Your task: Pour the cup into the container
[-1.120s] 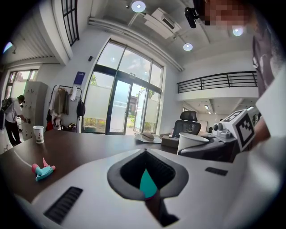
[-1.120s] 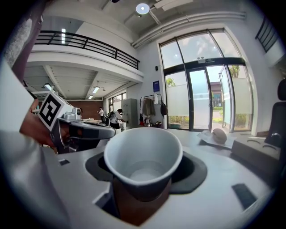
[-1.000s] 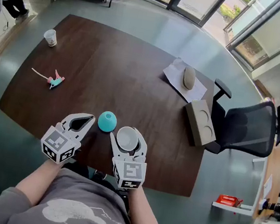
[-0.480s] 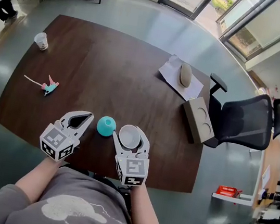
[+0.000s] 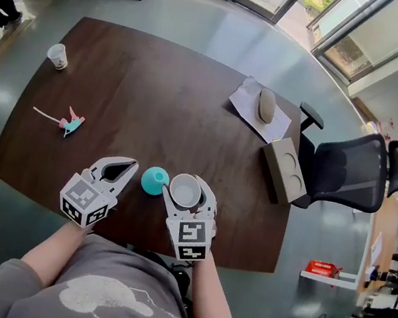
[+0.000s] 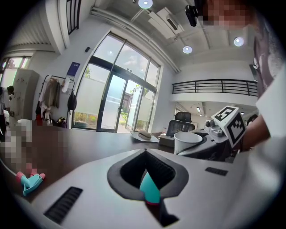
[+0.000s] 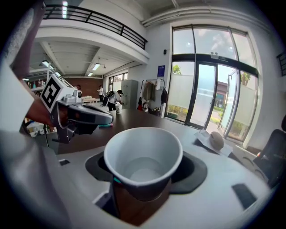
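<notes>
right tongs (image 5: 187,185): clamped on cup (image 5: 185,190) | left tongs (image 5: 133,164): closed, empty | cup nearer container (image 5: 153,180) than before

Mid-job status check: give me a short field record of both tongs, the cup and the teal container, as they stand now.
left tongs: tips together, holding nothing, beside the container
right tongs: closed on the cup
cup: white paper, upright, nothing visible inside
container: teal, rounded, on the table, between the two tongs and just left of the cup
pour: not yet started, cup is not tipped
</notes>
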Demonstrator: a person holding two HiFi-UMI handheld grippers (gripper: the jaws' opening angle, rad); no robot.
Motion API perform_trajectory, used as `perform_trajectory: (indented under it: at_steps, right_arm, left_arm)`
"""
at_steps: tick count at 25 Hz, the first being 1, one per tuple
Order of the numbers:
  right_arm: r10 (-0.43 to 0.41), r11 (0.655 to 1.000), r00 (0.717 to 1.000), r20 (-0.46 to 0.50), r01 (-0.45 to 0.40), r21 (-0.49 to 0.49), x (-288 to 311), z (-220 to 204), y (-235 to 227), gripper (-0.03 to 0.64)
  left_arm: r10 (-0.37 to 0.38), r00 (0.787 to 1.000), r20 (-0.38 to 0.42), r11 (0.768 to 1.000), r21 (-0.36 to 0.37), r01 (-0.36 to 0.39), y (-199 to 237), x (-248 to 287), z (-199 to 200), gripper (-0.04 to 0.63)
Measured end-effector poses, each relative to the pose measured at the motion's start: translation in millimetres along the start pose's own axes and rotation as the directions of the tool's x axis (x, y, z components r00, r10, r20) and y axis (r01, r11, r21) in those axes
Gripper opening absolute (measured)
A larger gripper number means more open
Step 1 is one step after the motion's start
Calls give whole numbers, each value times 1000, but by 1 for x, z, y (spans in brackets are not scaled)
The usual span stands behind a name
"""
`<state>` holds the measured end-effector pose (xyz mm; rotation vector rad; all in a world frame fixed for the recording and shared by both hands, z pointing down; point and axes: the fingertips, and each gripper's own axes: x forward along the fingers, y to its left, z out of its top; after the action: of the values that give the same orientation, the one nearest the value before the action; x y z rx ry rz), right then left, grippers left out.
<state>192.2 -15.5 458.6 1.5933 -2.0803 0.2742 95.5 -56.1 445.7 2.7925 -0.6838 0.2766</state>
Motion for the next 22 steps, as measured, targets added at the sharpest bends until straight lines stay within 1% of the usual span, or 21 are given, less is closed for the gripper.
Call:
perform_trajectory:
  at_steps: [6,12,15,17,22]
  right_arm:
    - [52,995,996,-68,-57,-84,9,-2,5,298]
    - [81,988,991,-105,-94,-127,14,0,7,298]
    - [95,984,987,-127,-112,-136,15,1,8,298]
    - [99,981,984,-149,-121,-150,15,0,7,298]
    - [90,965,975,-203,-135,-223,12,-1,4,298]
  left_arm:
    - [-17,1000,-7,1000,6,17,2,3,-2,6]
    - [-23,1000,-13,999,42,23,1,1,-2,6]
    - [-21,1000,-16,999,39,22,2,0,-3,6]
    - [-19,1000,-16,999,36,20,3,0,-4,6]
    - [-18,1000,-8,999,29,18,4,-1,-1,6]
